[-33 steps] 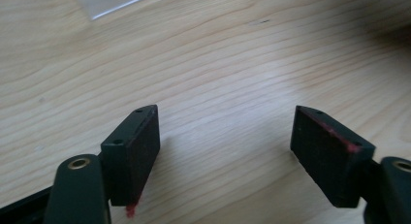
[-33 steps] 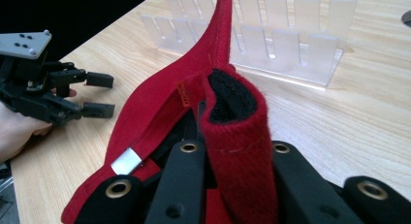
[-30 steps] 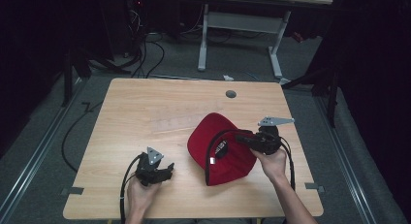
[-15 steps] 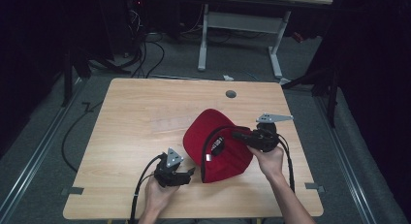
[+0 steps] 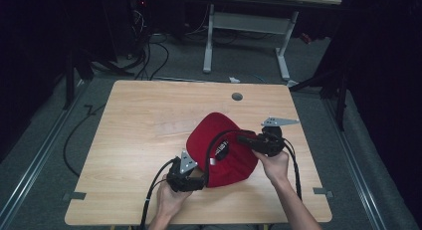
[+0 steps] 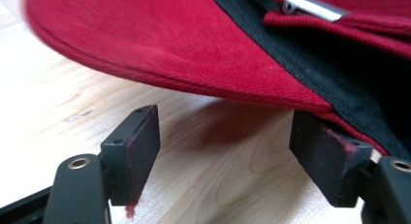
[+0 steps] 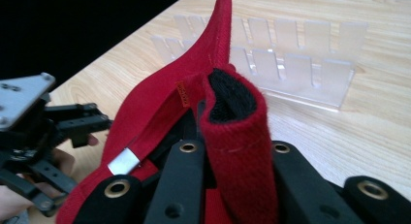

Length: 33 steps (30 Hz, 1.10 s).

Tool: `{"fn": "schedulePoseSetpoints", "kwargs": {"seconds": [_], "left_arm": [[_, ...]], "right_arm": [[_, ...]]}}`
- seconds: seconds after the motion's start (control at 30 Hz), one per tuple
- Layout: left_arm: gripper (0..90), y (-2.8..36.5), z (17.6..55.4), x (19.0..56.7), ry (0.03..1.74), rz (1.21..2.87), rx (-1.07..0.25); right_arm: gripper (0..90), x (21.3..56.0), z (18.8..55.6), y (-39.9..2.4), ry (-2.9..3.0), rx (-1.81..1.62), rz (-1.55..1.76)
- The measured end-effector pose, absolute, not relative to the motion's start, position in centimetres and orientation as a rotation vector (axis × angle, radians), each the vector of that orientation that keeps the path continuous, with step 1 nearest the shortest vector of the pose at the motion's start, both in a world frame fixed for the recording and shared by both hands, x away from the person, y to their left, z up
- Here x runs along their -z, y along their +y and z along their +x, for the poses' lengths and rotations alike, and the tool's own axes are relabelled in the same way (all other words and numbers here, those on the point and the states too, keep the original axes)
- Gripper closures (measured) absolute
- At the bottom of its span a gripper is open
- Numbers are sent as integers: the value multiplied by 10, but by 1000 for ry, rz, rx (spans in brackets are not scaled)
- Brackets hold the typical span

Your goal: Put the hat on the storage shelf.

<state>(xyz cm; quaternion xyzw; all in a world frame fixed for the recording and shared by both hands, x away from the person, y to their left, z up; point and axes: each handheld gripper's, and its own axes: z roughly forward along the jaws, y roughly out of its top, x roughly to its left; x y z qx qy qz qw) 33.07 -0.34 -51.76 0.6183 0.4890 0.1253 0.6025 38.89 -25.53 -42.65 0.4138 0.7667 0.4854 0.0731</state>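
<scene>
Wooden desk [image 5: 139,140] in a dark room, with cables on the floor behind it. A red baseball cap [image 5: 219,148] lies toward the near right part of the desk, inside up. The right gripper [image 5: 245,138] is clenched on a fold of the cap's back band, apparently to hold it raised. The left gripper [image 5: 199,179], jaws released and wide apart, sits at the cap's near edge, its fingers [image 6: 140,146] straddling the brim above the desk, probably to grasp it. A clear slotted rack [image 7: 291,59] stands beyond the cap.

The red cap [image 5: 224,150] blocks the table's [image 5: 144,120] near right; a clear plastic rack [image 7: 291,59] stands just beyond. The left half lies open.
</scene>
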Motion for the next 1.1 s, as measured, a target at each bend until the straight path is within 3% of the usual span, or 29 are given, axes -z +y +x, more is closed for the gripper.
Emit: {"fn": "schedulePoseSetpoints", "kwargs": {"seconds": [0.57,0.97,1.1], "left_arm": [[215,12,325,504,1067,1382,-389],[171,5,323,498,1009,1441,-490],[196,0,323,498,998,1466,-545]], "right_arm": [[835,437,384,-250,2389,-1274,1242],[833,444,383,-251,2442,-1248,1277],[832,443,381,-249,2460,-1242,1265]]}}
